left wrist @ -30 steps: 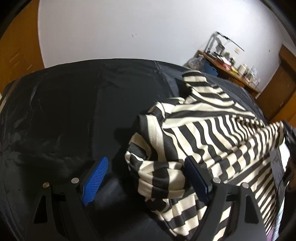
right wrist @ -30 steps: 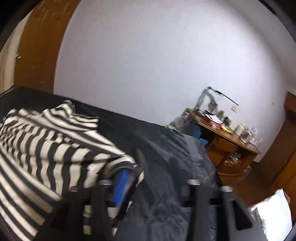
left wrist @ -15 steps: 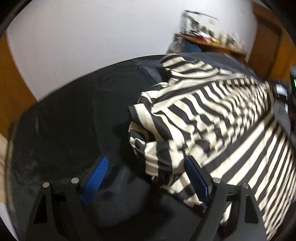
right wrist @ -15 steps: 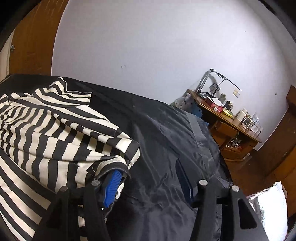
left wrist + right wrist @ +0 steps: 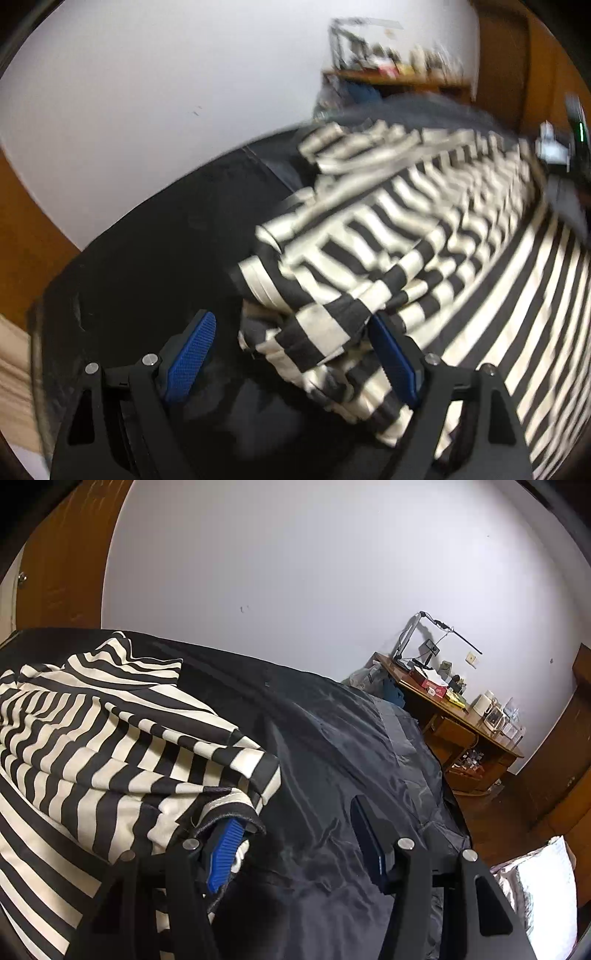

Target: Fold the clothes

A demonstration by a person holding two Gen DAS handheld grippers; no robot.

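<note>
You have one striped shirt (image 5: 424, 258) lying bunched on the bed's black cover (image 5: 332, 746), and it fills the space between your two tools. Your left gripper (image 5: 295, 354) stands with jaws wide apart, a crumpled corner of the cloth lying between the blue pads (image 5: 188, 354) but not pinched. Your right gripper (image 5: 295, 838) is also parted; its left pad sits tucked under a hem fold, the other over bare cover, so nothing is clamped.

To fold well, push each tool forward until a single hem edge sits deep between the pads, then close both together and lift evenly. Avoid catching the cover with the cloth.

Count: one shirt, two grippers, one wooden desk (image 5: 454, 716) by the wall.
</note>
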